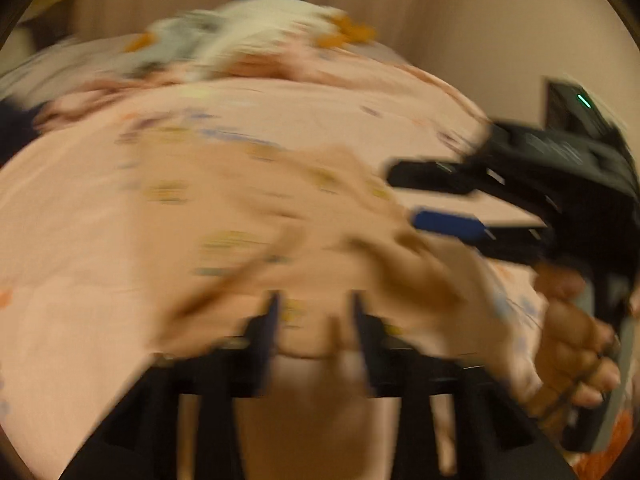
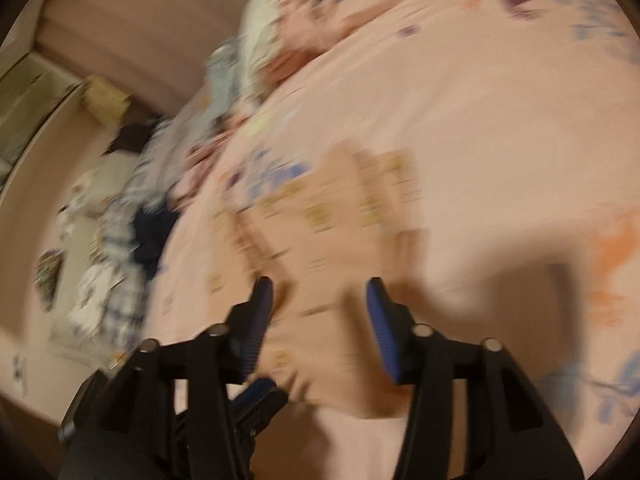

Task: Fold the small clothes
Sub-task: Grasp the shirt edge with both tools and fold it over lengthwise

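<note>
We see a pink floral bedsheet (image 1: 100, 240) filling both blurred views. On it, well short of the heap of other clothes (image 1: 248, 36) at its far edge, lies the small tan printed garment (image 1: 280, 232). Our left gripper (image 1: 316, 312) and right gripper (image 2: 320, 292) hover just above the garment's near edge, jaws parted, grasping nothing.
</note>
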`<state>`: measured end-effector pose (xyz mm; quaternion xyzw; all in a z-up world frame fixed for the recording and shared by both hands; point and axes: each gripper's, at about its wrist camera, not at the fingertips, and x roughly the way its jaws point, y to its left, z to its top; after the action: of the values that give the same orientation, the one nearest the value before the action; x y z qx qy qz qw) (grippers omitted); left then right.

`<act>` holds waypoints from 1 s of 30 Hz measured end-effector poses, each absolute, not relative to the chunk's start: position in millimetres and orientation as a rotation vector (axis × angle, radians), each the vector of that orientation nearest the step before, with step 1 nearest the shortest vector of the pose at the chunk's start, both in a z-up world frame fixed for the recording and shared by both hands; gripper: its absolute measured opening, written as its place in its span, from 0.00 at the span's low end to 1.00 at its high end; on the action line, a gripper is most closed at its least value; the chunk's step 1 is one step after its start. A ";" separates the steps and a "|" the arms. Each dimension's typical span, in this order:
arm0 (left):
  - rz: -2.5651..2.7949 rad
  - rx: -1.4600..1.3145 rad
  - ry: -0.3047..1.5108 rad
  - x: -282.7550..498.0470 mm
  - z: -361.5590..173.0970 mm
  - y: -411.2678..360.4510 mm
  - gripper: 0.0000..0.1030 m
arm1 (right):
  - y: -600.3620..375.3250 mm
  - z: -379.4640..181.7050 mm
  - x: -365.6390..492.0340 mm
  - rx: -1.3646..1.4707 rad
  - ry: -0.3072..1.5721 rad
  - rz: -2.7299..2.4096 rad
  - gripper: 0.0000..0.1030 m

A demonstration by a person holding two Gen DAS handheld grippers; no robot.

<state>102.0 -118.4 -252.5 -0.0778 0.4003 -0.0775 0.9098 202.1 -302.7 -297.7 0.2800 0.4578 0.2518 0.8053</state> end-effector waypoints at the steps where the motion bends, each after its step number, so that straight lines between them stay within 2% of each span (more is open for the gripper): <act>1: -0.098 -0.209 0.807 99.6 -252.4 -100.4 0.58 | -291.2 -298.3 203.1 0.583 1.000 0.573 0.59; 6: -0.103 -0.419 0.844 94.5 -265.6 -50.2 0.58 | -237.7 -321.7 218.1 0.583 1.152 0.640 0.61; 11: -0.104 -0.422 0.907 92.3 -279.4 -44.6 0.58 | -223.3 -347.4 242.4 0.688 1.207 0.579 0.58; 12: -0.120 -0.433 0.916 93.3 -281.9 -45.1 0.58 | -226.4 -348.5 244.0 0.755 1.181 0.572 0.56; 16: -0.102 -0.416 0.930 97.6 -288.3 -52.9 0.58 | -231.4 -348.4 246.5 0.838 1.122 0.611 0.26; 18: -0.066 -0.430 0.919 98.9 -288.0 -52.7 0.58 | -227.8 -346.3 244.5 0.780 1.107 0.580 0.19; 19: -0.053 -0.436 0.907 97.7 -287.8 -52.4 0.58 | -223.3 -342.5 242.5 0.735 1.097 0.585 0.08; 22: 0.021 -0.433 0.903 96.8 -290.1 -55.7 0.58 | -219.1 -324.6 231.2 0.651 1.025 0.590 0.07; 25: 0.099 -0.313 0.885 97.2 -290.4 -69.0 0.23 | -235.2 -310.6 220.8 0.693 0.956 0.617 0.06; 28: 0.109 -0.210 0.874 97.8 -288.0 -86.1 0.10 | -260.7 -299.5 213.2 0.719 0.892 0.595 0.05; 30: 0.112 -0.179 0.853 97.3 -282.8 -94.4 0.10 | -280.5 -294.5 210.8 0.759 0.845 0.566 0.03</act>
<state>97.3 -94.4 -282.8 -0.0865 0.4129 0.0544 0.9050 210.8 -280.5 -294.5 0.3547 0.3949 0.2642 0.8053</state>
